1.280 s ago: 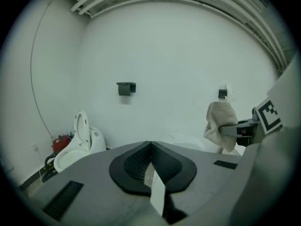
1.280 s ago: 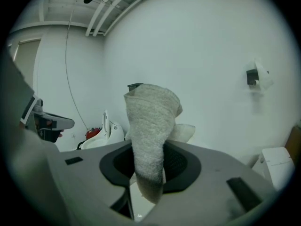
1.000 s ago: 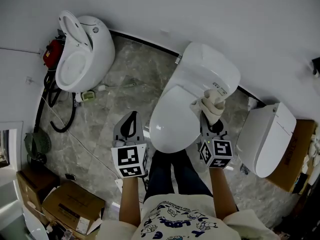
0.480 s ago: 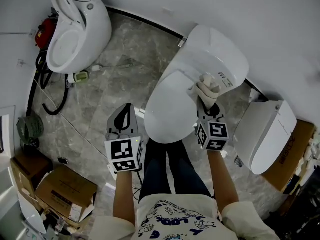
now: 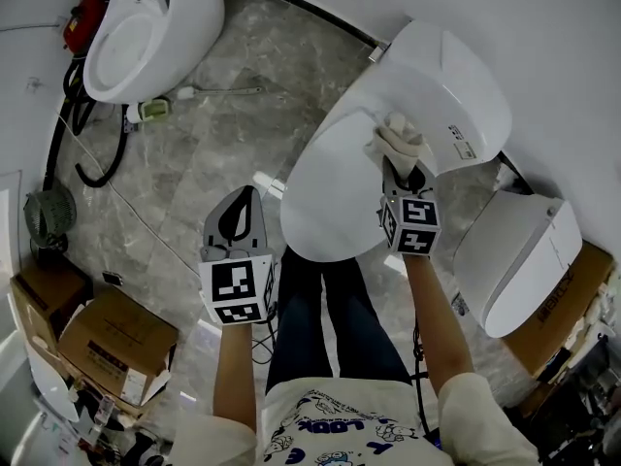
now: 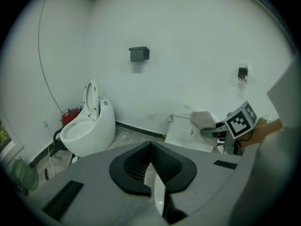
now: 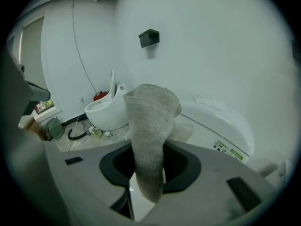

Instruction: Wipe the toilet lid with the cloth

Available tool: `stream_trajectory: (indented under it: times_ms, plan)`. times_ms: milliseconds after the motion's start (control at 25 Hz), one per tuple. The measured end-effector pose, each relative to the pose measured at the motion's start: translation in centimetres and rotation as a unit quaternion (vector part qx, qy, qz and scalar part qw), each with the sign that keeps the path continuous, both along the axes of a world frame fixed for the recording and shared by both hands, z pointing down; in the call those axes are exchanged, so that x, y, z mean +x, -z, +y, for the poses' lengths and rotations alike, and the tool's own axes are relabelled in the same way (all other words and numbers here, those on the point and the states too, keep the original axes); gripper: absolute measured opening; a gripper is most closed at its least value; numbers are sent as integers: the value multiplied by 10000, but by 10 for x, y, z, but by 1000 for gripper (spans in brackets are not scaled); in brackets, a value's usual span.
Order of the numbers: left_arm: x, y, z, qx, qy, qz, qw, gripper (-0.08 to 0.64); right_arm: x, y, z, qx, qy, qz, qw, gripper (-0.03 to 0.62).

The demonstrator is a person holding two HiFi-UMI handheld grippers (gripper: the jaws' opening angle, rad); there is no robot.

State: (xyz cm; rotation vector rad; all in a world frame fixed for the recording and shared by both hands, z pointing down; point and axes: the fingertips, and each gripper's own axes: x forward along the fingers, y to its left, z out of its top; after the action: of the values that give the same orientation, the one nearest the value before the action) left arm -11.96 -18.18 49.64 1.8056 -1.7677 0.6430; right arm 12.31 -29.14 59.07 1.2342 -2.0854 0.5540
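Note:
The white toilet with its closed lid (image 5: 325,192) stands in front of me. A beige cloth (image 5: 398,136) rests on the rear of the lid near the hinge, and my right gripper (image 5: 402,168) is shut on it. In the right gripper view the cloth (image 7: 149,126) hangs out of the jaws and hides the fingertips. My left gripper (image 5: 252,197) hovers over the floor left of the bowl, shut and holding nothing; its pads (image 6: 151,147) meet. From the left gripper view the cloth (image 6: 202,122) shows against the toilet (image 6: 186,135).
A second toilet (image 5: 146,27) with raised lid stands far left, beside a black hose (image 5: 82,163) and a red object (image 5: 82,17). Another white toilet (image 5: 514,255) lies at the right. Cardboard boxes (image 5: 116,343) and a fan (image 5: 44,221) crowd the lower left. The wall runs close behind.
My right gripper has slid the cloth leftward along the rear of the lid, away from the label. The left gripper has kept its place beside the bowl.

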Motion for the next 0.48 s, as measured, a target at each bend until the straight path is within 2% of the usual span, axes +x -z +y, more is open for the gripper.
stream_trajectory:
  times_ms: [120,480]
  plan:
    - [0,-15,4,-73,-21,6,10000,3,-2,-26,-8,-96,182,129,9997,112]
    - [-4,-60,13,-344,29,20,9994,3,-14,-88,-40,-334,346,343,9983,112]
